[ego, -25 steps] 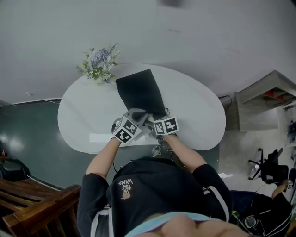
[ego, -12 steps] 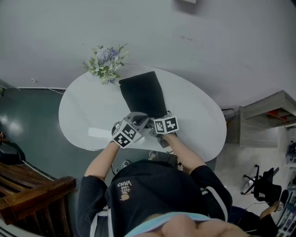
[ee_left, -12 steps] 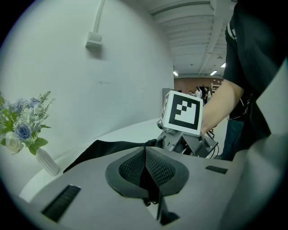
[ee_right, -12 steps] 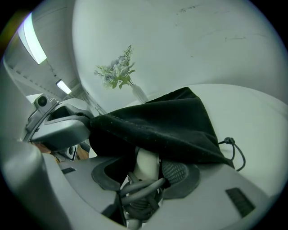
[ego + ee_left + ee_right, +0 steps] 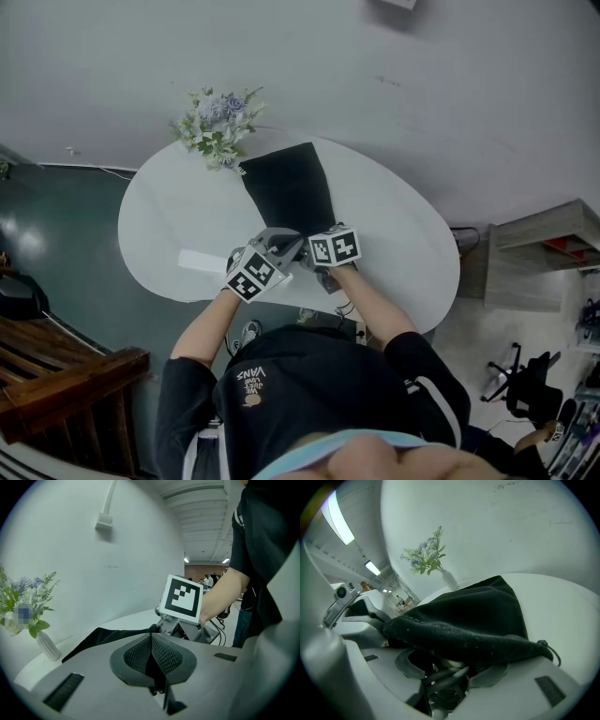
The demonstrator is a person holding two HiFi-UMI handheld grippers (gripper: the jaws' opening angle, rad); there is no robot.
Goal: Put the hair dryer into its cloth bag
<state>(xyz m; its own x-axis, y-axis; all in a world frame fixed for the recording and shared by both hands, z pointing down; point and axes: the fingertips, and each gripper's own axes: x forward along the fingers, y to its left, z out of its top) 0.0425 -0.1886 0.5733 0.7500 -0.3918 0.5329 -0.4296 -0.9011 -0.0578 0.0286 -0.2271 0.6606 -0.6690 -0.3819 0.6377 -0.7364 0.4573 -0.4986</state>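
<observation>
Both tools are right at the mouth of the cloth bag (image 5: 289, 187), and this is where it gets decided. The left gripper (image 5: 151, 644) has its pads pressed tight together, with a thin fold of the bag's black rim pinched between them. The right gripper (image 5: 450, 667) has its jaws standing apart. The rolled hem (image 5: 454, 637) lies across just beyond its fingertips and dark cord-like strands (image 5: 445, 673) sit in the gap, but we see no firm bite on either. From the fingers, the bag runs straight away across the table (image 5: 394, 234), its long axis pointing at the flowers (image 5: 217, 124) and its closed end farthest from us. The drawstring knot (image 5: 543, 645) hangs off the right end of the hem. We can't pick out the hair dryer itself anywhere. It may already be under that cloth, though we can't confirm it. Neither hand is clearly nearer, as both are at the opening. We judge anything still going in must travel forward along that axis, past the pinched rim.
</observation>
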